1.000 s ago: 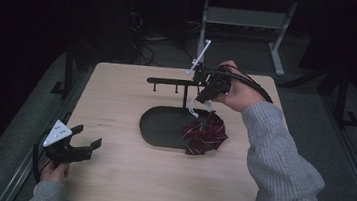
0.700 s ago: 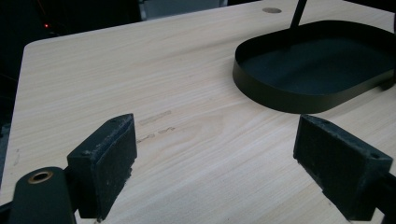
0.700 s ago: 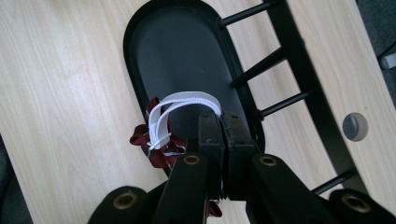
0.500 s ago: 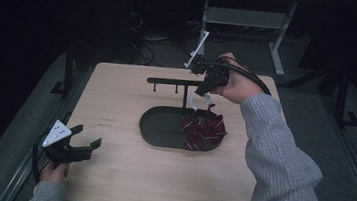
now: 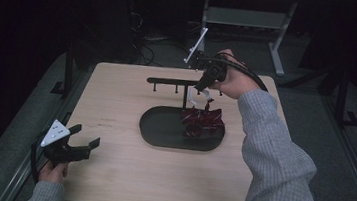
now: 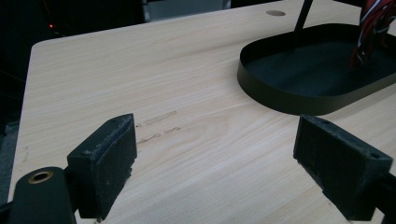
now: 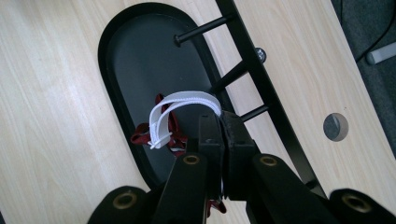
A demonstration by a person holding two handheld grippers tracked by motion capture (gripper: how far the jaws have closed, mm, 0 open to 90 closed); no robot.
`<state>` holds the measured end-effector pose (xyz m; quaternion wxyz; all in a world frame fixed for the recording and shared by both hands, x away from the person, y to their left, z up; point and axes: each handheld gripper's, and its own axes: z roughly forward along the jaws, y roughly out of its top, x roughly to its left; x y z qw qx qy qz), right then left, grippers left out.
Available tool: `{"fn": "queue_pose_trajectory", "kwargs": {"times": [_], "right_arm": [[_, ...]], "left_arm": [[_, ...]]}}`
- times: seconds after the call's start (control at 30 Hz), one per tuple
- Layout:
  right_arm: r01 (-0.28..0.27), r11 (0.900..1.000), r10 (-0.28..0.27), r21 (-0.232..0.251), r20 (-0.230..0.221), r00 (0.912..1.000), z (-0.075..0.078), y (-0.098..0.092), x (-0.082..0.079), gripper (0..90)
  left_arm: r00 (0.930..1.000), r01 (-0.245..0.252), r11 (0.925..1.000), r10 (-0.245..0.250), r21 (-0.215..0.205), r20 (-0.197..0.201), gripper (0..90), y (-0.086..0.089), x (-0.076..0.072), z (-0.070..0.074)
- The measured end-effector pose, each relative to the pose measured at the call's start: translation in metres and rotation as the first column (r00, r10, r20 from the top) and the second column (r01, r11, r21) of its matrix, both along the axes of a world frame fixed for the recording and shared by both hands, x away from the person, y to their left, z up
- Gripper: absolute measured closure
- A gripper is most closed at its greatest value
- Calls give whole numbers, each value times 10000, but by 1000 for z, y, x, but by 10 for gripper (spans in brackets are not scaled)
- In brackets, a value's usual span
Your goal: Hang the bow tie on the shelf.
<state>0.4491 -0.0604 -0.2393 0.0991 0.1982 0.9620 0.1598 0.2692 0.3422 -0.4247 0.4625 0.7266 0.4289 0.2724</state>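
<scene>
The right claw is up off the oval black tray now, jaws pressed together on a white loop, and the dark red bundle hanging from that loop has lifted with it. A second ago that bundle sat heaped on the tray's right end; half a second ago it was only starting to stretch upward. So the pick has held (a fair sign the grasp is secure), and since the loop sits right beside the black peg rack, my guess is it's headed for one of the pegs.

The bundle's lower part seems to touch or just clear the tray floor; I can't tell which.

The left claw hasn't budged: jaws spread wide, nothing between them, low over the worktop near its front left corner.

Room to move? The rack's crossbar and upright post are close by the right claw, so that's the tight spot. Left of the tray the worktop lies bare, with its edges well away from the action.
</scene>
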Motion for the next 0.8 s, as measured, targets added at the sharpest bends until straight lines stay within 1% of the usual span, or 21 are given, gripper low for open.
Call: {"fn": "queue_pose_trajectory", "kwargs": {"times": [0.27, 0.4, 0.53, 0.63, 0.67, 0.8], "right_arm": [[301, 9995, -303, -116, -161, 9994, -10, -2, 12, 872], [394, 9991, -397, -153, -211, 9990, -11, -2, 14, 872], [535, 9984, -539, -181, -173, 9984, -13, -4, 18, 872], [655, 9977, -658, -167, -175, 9977, -15, -5, 20, 871], [690, 9971, -694, -313, -117, 9975, -16, -5, 21, 871], [764, 9965, -766, -345, -52, 9970, -17, -5, 22, 868]], "left_arm": [[10000, -15, 10000, 15, -44, 46, 128, 0, 0, 0], [10000, -39, 9999, 39, -100, 40, 129, 0, 0, 0], [10000, -12, 9999, 12, -113, 14, 128, 0, 0, -1], [10000, 23, 10000, -23, -48, 23, 129, 0, 0, 0], [10000, 32, 10000, -32, -58, 49, 129, 0, 0, 0], [10000, 37, 10000, -37, -42, 40, 128, 0, 0, 0]]}}
